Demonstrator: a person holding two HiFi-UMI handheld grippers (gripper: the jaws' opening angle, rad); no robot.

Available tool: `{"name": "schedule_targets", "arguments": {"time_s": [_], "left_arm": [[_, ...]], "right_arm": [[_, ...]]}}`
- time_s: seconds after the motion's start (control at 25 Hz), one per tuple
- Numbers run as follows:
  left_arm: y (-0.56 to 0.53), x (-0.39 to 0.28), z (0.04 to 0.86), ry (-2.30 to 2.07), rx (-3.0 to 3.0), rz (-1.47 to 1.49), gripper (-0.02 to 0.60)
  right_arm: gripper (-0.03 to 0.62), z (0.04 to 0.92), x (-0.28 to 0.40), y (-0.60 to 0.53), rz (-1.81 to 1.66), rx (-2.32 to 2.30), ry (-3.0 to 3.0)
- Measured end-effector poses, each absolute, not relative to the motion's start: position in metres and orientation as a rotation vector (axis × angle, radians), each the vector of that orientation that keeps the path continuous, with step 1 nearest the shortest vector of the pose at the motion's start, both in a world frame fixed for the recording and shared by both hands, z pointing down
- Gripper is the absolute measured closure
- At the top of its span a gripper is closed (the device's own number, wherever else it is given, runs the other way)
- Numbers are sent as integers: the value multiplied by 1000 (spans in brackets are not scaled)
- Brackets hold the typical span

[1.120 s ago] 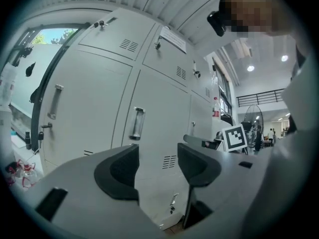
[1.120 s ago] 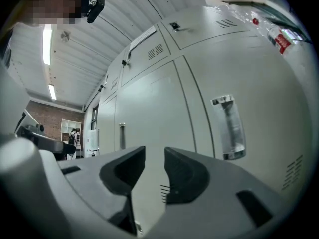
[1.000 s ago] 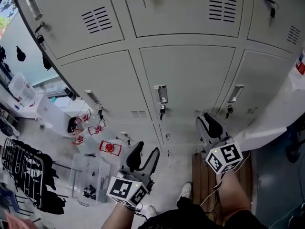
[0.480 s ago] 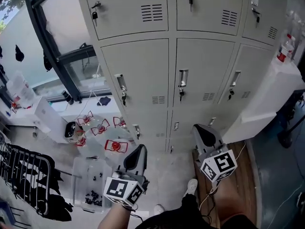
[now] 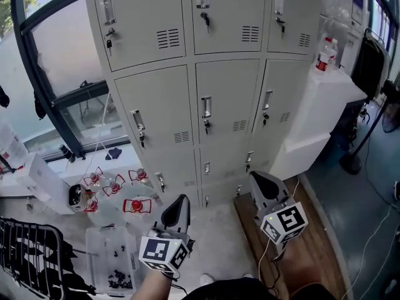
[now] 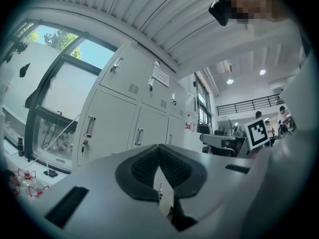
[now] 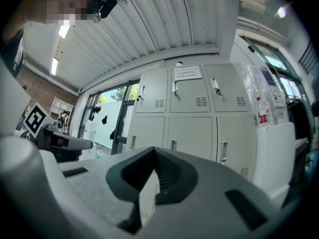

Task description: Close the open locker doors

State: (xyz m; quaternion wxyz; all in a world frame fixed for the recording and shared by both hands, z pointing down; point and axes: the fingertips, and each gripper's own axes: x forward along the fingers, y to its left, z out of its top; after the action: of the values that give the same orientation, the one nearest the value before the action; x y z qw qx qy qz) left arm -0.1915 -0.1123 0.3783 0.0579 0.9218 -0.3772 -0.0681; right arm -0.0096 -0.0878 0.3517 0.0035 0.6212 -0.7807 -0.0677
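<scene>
Head view: locker doors (image 5: 228,99) all sat flush shut, at far side. Left gripper (image 5: 179,204) and right gripper (image 5: 260,181) hung near, well apart from doors, jaws pressed together, nothing between.

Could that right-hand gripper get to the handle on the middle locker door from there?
Probably, but only after a step forward. The right gripper, shut and empty, hangs short of the handle on the closed middle locker door. Nothing stands between them.

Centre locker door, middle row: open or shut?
Shut. The centre locker door lies flush, with no gap at its edges.
</scene>
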Motion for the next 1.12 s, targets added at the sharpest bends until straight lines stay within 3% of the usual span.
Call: {"name": "schedule_targets", "arguments": {"time_s": [0.68,1.12], "left_arm": [[57,-73,368,-1168,2851,-121,578],[173,-104,395,-1497,2678,0,578]], "right_arm": [[592,356,83,82,-180,1905,-2503],[592,390,79,168,-28,1687,-2710]]}}
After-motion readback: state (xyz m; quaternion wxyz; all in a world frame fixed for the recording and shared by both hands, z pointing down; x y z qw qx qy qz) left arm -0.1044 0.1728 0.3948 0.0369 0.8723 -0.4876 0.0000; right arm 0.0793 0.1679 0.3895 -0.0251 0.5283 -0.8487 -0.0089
